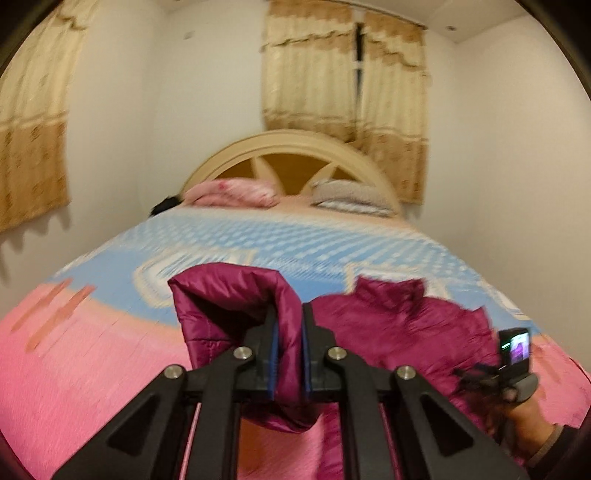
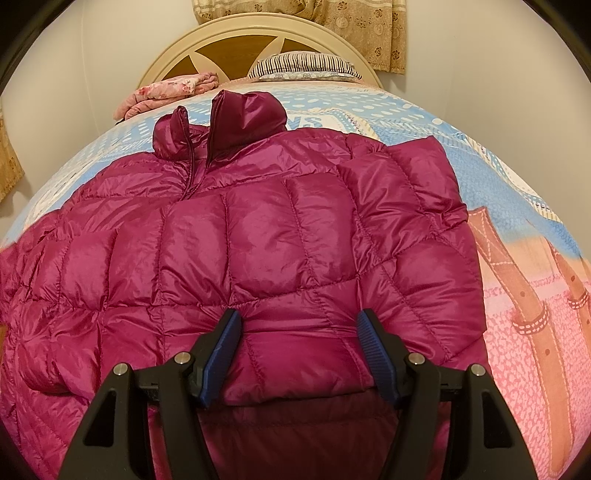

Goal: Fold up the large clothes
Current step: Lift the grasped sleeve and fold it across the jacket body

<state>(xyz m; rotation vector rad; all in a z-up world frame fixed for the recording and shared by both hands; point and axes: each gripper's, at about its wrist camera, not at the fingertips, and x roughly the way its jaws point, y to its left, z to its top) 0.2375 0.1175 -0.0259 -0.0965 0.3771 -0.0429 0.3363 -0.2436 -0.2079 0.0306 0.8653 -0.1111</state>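
- I see a wide bed [image 2: 517, 192] with a blue-and-pink printed cover and an arched cream wooden headboard [image 2: 258, 29].
- On it lies my quilted magenta puffer jacket [image 2: 258, 229], spread flat.
- Near the headboard lie a folded pink floral blanket [image 2: 166, 92] and a striped pillow [image 2: 303, 64].

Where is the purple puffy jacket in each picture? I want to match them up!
Left wrist view: the jacket sits low in the middle, a fold pinched in the left gripper.
Right wrist view: the jacket fills the middle, spread on the bed.
Shared landmark: the arched headboard.
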